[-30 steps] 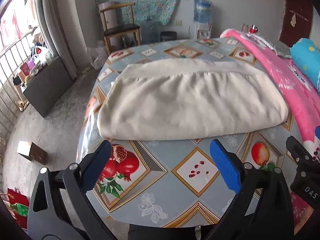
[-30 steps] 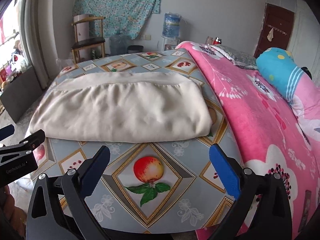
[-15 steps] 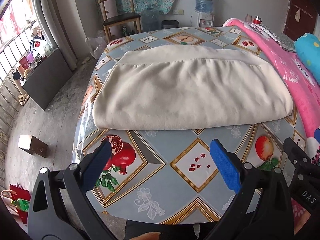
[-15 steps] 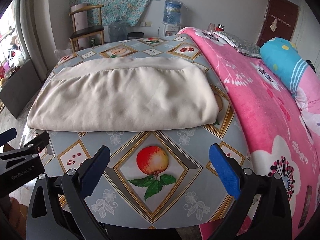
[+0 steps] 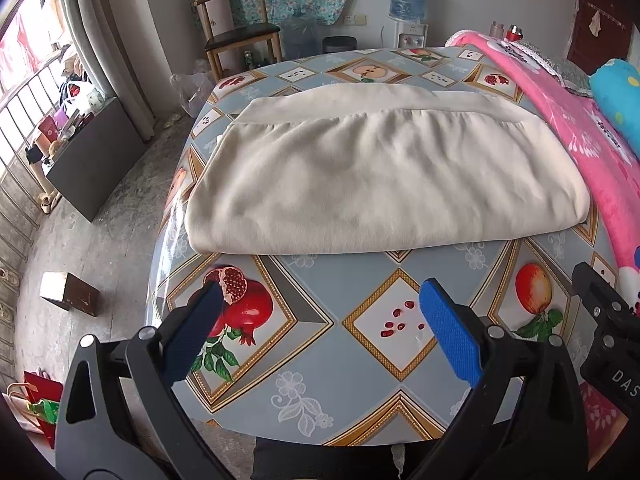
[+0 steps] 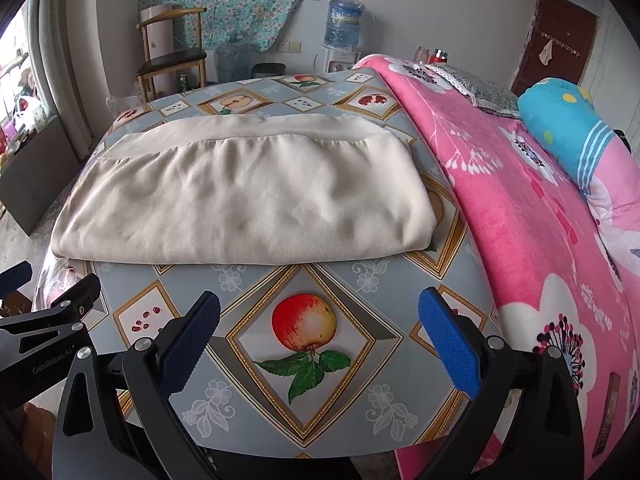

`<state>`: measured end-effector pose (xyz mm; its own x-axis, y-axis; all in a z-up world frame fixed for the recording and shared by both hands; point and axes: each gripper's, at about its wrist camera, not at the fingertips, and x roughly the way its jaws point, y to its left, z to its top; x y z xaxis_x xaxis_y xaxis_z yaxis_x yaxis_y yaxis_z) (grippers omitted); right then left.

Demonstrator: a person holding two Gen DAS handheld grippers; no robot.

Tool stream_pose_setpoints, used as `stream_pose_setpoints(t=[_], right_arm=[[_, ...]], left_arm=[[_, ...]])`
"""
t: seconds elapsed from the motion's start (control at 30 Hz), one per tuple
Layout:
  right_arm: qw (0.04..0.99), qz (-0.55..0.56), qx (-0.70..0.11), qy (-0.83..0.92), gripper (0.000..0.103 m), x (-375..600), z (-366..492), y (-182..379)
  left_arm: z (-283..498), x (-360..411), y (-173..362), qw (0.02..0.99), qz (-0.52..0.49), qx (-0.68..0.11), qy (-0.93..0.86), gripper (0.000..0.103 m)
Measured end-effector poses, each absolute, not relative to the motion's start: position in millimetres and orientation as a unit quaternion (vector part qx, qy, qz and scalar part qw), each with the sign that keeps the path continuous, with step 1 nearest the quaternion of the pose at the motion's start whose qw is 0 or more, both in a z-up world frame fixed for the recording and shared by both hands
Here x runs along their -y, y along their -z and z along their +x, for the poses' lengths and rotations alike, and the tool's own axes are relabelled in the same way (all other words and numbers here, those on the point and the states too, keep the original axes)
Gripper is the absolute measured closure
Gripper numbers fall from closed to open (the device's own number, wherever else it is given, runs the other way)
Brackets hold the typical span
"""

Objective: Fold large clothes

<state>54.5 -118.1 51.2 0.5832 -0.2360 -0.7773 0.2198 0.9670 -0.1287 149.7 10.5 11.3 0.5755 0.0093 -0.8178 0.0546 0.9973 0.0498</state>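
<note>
You are drawing both open grippers, the left gripper [image 5: 320,326] and the right gripper [image 6: 318,338], back and upward from the folded cream fabric garment [image 5: 380,180], so more fruit-patterned worktop [image 6: 320,392] is showing before it.

One garment [image 5: 380,184], two tongs [image 5: 320,328], one chair [image 5: 236,36]

Wooden chair [image 5: 236,36] and water dispenser [image 5: 408,12] against pale wall.
</note>
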Motion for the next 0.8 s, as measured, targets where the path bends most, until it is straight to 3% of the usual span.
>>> stream_pose_setpoints(t=[0.8], right_arm=[[0.887, -0.007, -0.444, 0.128, 0.006, 122.2, 58.4, -48.3]], left_arm=[[150.7, -13.5, -10.9, 0.887, 0.036, -0.46, 0.01, 0.008]])
